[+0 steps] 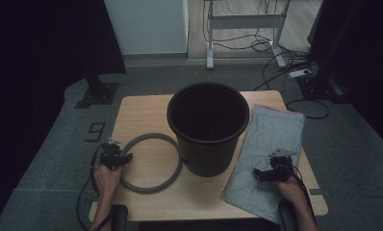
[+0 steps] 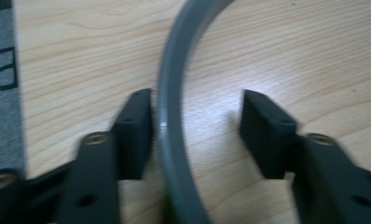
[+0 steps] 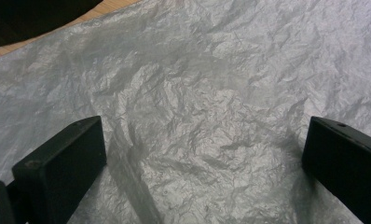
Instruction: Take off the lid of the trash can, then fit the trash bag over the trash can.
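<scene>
- Wooden table top [image 1: 146, 108] carries three things: a black round plastic bucket [image 1: 208, 126] in the middle, a grey plastic ring-shaped hoop [image 1: 151, 162] lying flat to its left and just beside its base, and a flat crinkled grey plastic bag [image 1: 269, 144] to its right.
- Left gripper [image 1: 120, 159] sits at the hoop's left arc. In the left gripper view the hoop [image 2: 170, 121] runs between the jaws, which stand spread; one finger [image 2: 136, 133] lies right against the hoop's outer edge, the other [image 2: 266, 133] is well apart on the inner side. No pinch on it.
- Right gripper [image 1: 262, 174] hovers low over the near end of the bag. Its jaws are spread wide, with crumpled film [image 3: 197, 116] between them and nothing pinched.
- Judgement: the bag looks to be the next thing to take up, probably to line the bucket, with the hoop to hold it at the rim.
- To do it well: bring the right jaws down onto one raised wrinkle near the bag's edge, so they catch a fold rather than slide on flat film.
- Lift slowly; thin film may cling to the table or slip.
- Draw the left gripper straight off the hoop, so the near finger does not drag it.
</scene>
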The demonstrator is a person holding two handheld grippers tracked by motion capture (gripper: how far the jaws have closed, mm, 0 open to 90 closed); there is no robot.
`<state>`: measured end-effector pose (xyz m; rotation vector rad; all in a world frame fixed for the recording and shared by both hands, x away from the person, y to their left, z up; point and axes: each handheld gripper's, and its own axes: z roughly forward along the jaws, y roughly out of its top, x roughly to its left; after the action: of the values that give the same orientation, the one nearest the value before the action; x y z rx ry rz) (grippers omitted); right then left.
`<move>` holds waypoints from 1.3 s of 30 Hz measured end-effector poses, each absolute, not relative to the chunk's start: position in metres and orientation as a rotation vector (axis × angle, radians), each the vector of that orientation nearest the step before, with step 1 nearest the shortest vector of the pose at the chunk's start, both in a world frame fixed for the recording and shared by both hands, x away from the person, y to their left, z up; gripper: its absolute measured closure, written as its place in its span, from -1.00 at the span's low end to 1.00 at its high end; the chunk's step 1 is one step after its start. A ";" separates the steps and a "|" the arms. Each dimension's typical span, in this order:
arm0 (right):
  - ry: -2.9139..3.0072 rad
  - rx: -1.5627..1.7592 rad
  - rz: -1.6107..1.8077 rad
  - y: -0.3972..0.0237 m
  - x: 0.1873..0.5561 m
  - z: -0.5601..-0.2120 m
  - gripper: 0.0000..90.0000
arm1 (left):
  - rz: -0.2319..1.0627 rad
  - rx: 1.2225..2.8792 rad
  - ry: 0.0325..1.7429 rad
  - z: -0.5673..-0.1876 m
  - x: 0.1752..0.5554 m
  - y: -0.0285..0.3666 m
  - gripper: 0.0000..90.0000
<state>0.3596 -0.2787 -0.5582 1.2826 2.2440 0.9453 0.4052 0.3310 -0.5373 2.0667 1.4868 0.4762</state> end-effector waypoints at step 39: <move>2.465 1.085 0.966 -0.280 0.350 -0.533 -0.75 | 0.484 2.079 1.369 -0.551 0.394 0.320 -0.98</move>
<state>0.3496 -0.2795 -0.5326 1.0854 2.4647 0.9662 0.3942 0.3202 -0.5513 2.0786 1.3691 0.4845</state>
